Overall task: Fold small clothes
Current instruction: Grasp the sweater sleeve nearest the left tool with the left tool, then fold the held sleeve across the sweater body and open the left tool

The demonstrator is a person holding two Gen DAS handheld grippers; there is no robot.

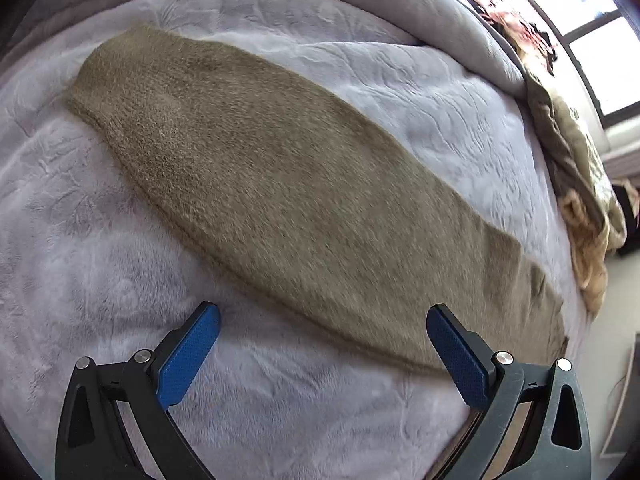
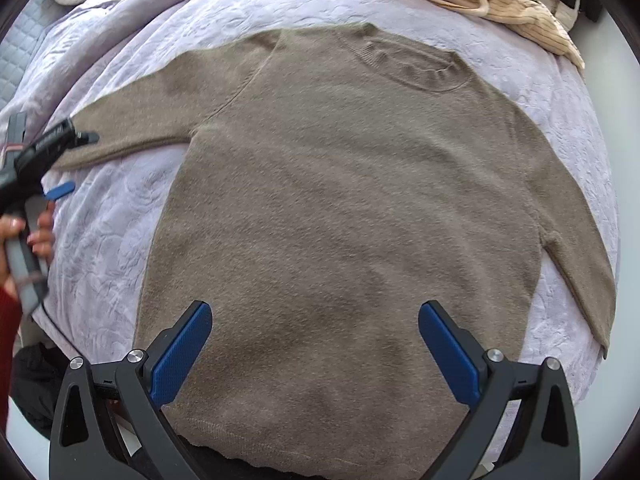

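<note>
Sweater (image 2: 340, 200) is lying flat mid-frame on bed (image 2: 120, 240); both the left gripper (image 1: 322, 354) and the right gripper (image 2: 316, 350) are being held wide, empty.

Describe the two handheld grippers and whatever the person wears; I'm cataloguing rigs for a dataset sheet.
Both the left gripper and right gripper have black angular frames with silver pivot bolts and triangular cut-outs, plus textured blue finger pads. The left one's handle is grey. A dark red sleeve shows at the wrist.
</note>
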